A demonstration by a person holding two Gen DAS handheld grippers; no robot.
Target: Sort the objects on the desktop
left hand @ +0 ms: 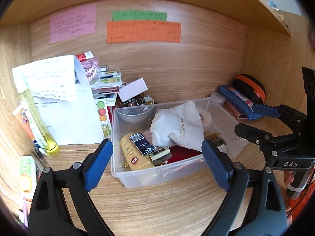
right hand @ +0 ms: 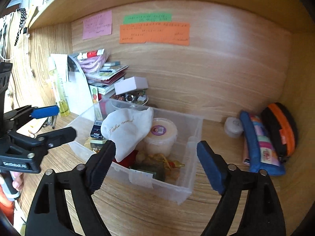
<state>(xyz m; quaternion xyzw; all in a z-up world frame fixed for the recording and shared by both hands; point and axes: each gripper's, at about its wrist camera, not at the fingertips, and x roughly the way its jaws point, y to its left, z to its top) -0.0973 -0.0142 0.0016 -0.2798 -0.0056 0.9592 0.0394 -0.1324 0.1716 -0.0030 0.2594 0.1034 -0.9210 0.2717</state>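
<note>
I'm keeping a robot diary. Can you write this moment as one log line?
left gripper: open, empty | right gripper: open, empty | clear bin: on desk, full | white pouch: in bin, on top

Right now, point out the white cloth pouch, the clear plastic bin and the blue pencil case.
white cloth pouch (left hand: 177, 125): left wrist view, its middle.
clear plastic bin (left hand: 157, 175): left wrist view, front wall.
blue pencil case (right hand: 261, 145): right wrist view, patterned side.

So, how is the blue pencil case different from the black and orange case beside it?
The blue pencil case is long, flat and soft, with a colourful printed panel; the black and orange case is rounded and bulky, with an orange band around it. The blue one stands nearer the clear bin. Both rest at the desk's right side.
</note>
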